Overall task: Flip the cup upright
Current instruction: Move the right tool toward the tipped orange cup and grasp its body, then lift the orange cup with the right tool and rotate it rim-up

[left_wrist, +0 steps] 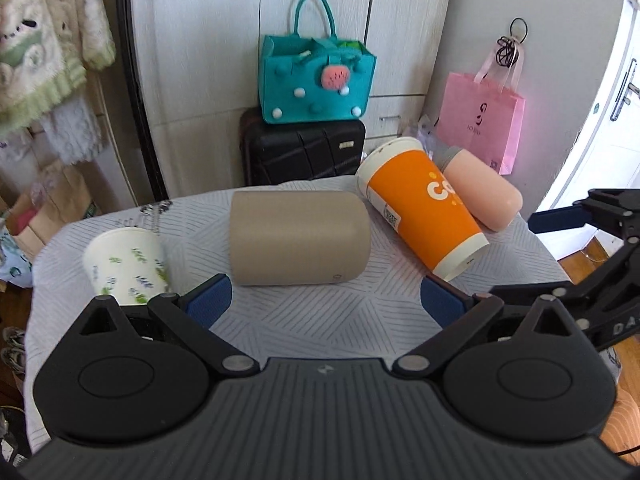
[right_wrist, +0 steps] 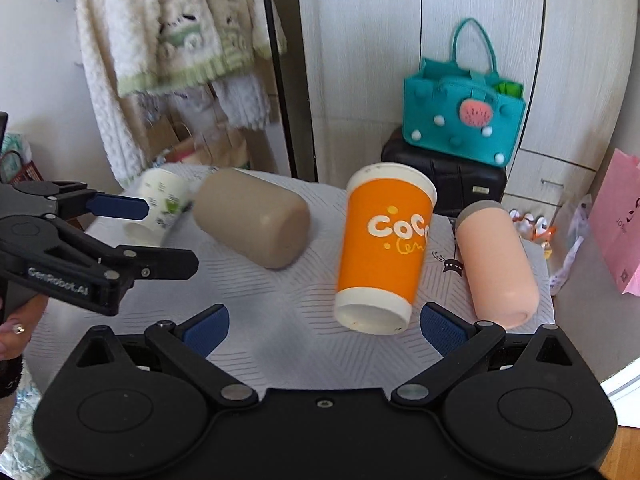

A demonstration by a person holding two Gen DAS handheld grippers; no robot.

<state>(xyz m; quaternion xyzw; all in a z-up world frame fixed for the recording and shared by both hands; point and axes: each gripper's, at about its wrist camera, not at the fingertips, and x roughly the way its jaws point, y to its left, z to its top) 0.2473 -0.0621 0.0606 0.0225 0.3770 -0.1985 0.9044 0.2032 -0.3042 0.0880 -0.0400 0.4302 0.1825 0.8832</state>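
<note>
Several cups lie on their sides on a small table with a striped cloth [left_wrist: 320,320]. A beige cup [left_wrist: 298,238] lies in the middle, just beyond my open left gripper [left_wrist: 324,300]. A white leaf-print paper cup [left_wrist: 128,266] lies at its left, an orange paper cup [left_wrist: 424,210] and a pink cup [left_wrist: 482,188] at the right. In the right wrist view my open right gripper [right_wrist: 324,326] is just short of the orange cup's [right_wrist: 382,248] base, with the pink cup [right_wrist: 496,260] to its right, the beige cup [right_wrist: 252,218] and white cup [right_wrist: 160,204] to the left. Both grippers are empty.
A teal felt bag [left_wrist: 316,80] sits on a black suitcase [left_wrist: 304,150] behind the table. A pink paper bag [left_wrist: 480,120] hangs at the right. Clothes [left_wrist: 44,48] hang at the left. The left gripper also shows at the left of the right wrist view [right_wrist: 80,240].
</note>
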